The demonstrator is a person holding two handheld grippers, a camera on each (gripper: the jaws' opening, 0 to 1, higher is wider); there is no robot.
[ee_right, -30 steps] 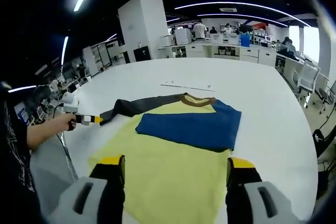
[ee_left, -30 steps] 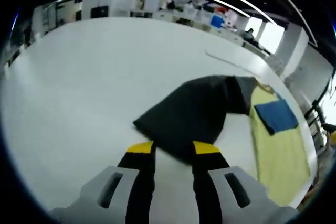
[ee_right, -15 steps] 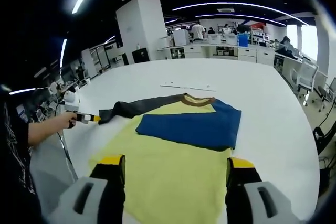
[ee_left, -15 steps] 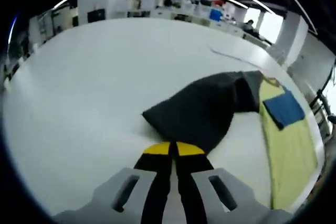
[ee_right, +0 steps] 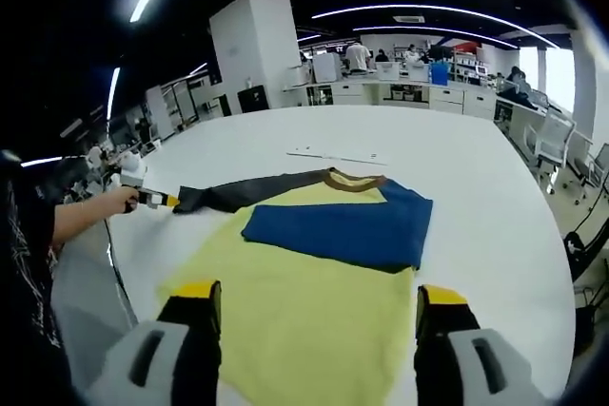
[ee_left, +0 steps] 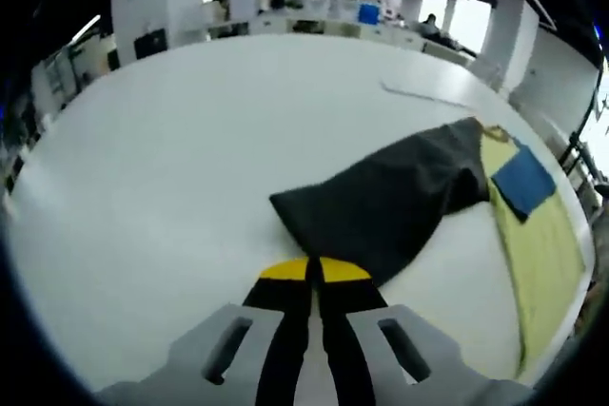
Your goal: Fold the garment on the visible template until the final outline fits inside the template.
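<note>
Pinching dark sleeve (ee_left: 390, 202) cuff with left gripper (ee_left: 315, 270), jaws together on the fabric, low over white table (ee_left: 143, 168). Holding right gripper (ee_right: 317, 299) above yellow garment (ee_right: 304, 316), jaws wide apart, clamping nothing. Lying flat mid-table, blue sleeve (ee_right: 335, 231) folded across the chest, brown collar (ee_right: 354, 179) at far end. No readable writing or labels.

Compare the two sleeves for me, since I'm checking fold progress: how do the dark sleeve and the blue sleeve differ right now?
The dark sleeve is stretched outward, away from the yellow body, its end pinched in the left gripper; the blue sleeve is already folded flat across the body, untouched. The dark one looks long and tapered, the blue one rectangular. Both join near the brown collar.
</note>
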